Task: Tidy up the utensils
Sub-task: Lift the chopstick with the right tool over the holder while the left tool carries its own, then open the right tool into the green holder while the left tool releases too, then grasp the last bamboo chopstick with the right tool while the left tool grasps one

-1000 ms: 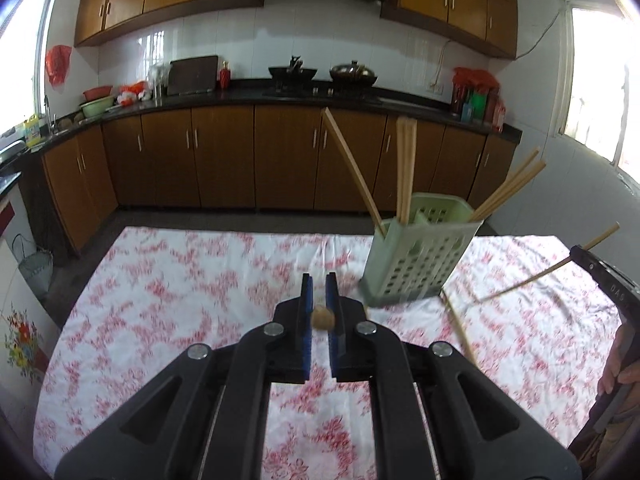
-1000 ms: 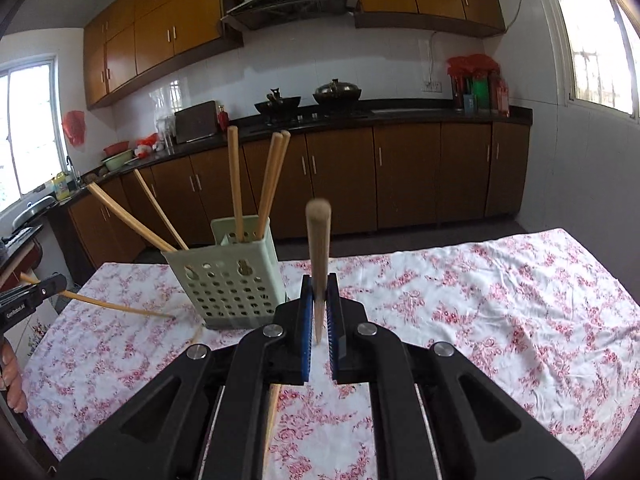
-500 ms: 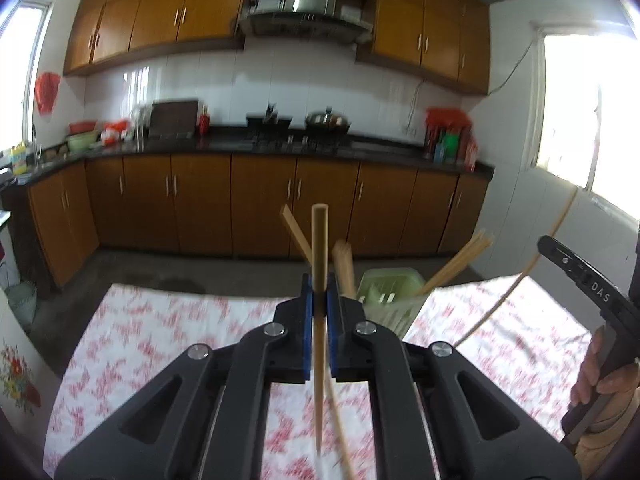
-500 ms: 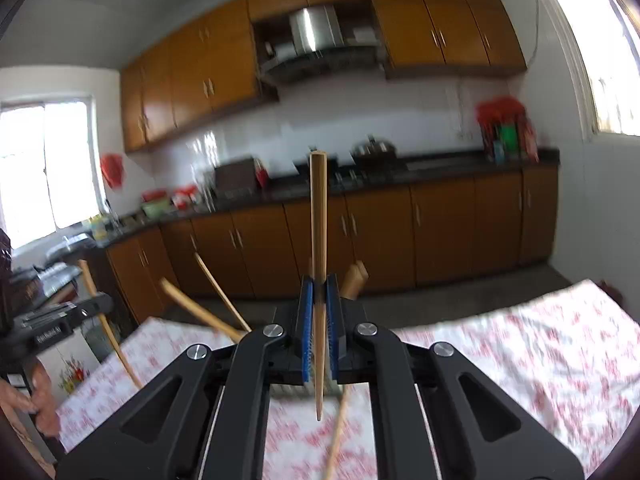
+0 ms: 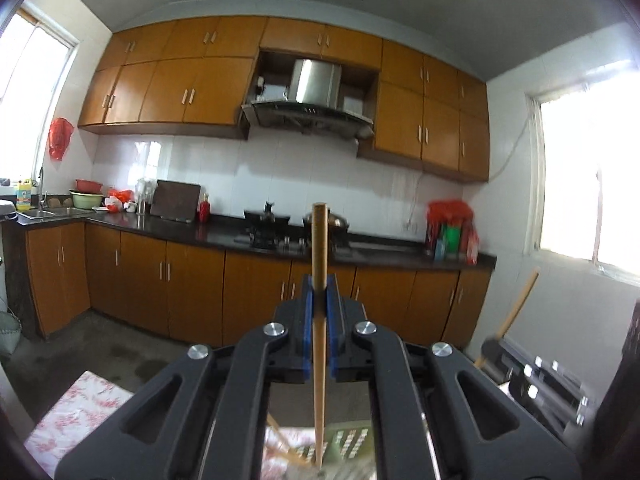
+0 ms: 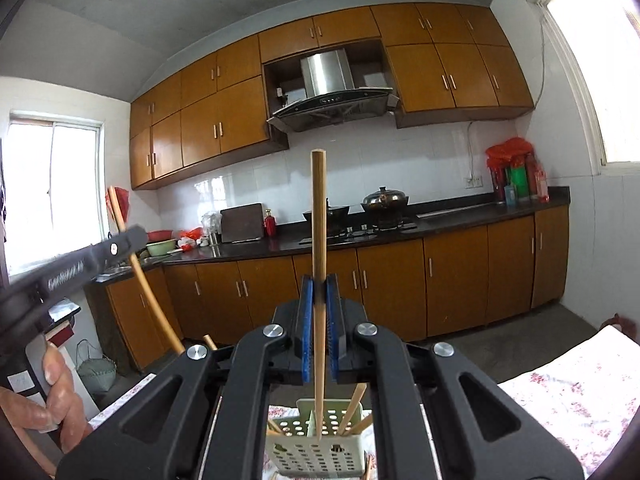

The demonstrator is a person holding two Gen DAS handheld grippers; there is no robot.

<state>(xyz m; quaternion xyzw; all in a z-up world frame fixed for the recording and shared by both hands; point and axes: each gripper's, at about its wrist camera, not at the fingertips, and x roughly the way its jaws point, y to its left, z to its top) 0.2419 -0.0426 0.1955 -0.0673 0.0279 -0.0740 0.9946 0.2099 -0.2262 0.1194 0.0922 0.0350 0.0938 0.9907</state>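
Note:
My left gripper [image 5: 319,292] is shut on a wooden chopstick [image 5: 319,248] held upright, its thin end pointing down toward the blurred green holder [image 5: 352,448] below. In the right wrist view my right gripper [image 6: 319,294] is shut on another upright chopstick [image 6: 319,216], whose tip hangs just inside the pale green perforated utensil holder [image 6: 316,446]. Several chopsticks [image 6: 354,404] lean in that holder. The left gripper [image 6: 132,240] with its curved-looking chopstick shows at the left edge, held by a hand [image 6: 52,392].
The holder stands on a table with a red-flowered cloth [image 6: 560,404]. Behind are wooden kitchen cabinets [image 6: 400,280], a dark counter with a stove and pots [image 6: 384,200], and a range hood [image 6: 328,80]. The right gripper's tool [image 5: 532,372] sits low at right in the left view.
Both grippers have risen and tilted up to level, so the table has dropped low in both views. The chopsticks now stand upright, the right one above the holder.

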